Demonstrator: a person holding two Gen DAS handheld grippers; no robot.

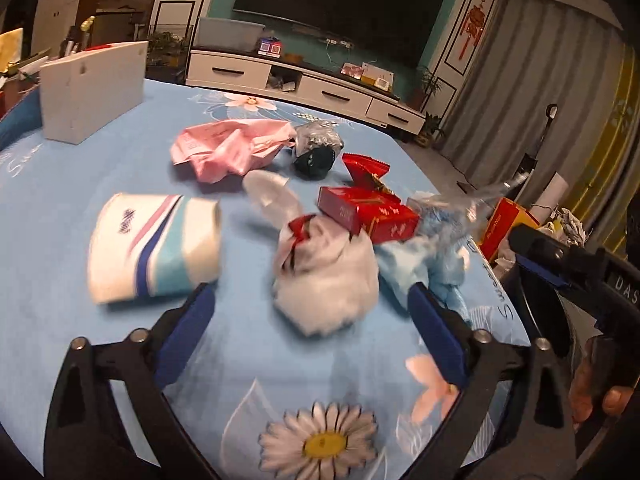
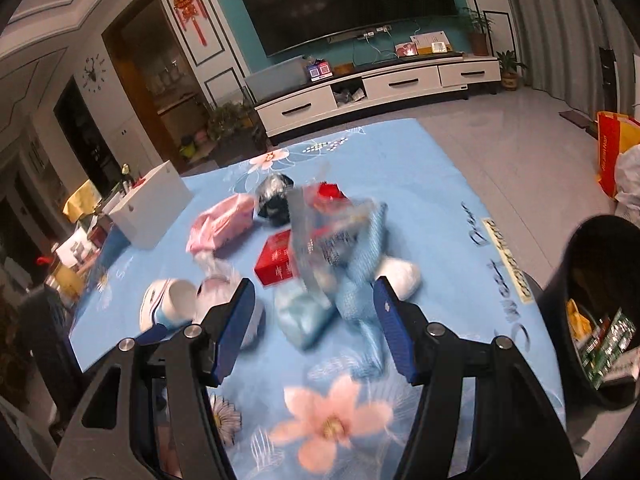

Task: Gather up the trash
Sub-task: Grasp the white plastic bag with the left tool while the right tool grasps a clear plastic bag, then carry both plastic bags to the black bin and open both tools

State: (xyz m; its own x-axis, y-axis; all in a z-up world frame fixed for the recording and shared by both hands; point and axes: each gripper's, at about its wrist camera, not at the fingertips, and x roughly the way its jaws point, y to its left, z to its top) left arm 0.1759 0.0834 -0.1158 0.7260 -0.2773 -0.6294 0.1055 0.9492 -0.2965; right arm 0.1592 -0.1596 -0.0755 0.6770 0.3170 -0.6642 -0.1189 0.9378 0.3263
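Trash lies on a blue flowered tablecloth (image 1: 120,360). In the left wrist view my left gripper (image 1: 312,312) is open, just short of a white crumpled bag (image 1: 332,280). A paper cup (image 1: 156,248) lies on its side to the left. A pink wrapper (image 1: 228,148), a black bag (image 1: 316,148), a red box (image 1: 368,212) and a pale blue bag (image 1: 432,256) lie beyond. In the right wrist view my right gripper (image 2: 316,320) is open, facing the pale blue bag (image 2: 352,280) and clear plastic (image 2: 316,232). The red box (image 2: 276,260) and cup (image 2: 168,308) show too.
A white box (image 1: 92,92) stands at the table's far left. A black trash bin (image 2: 600,312) with rubbish inside stands off the table's right edge. An orange bag (image 2: 612,148) sits on the floor. A TV cabinet (image 2: 376,88) lines the back wall.
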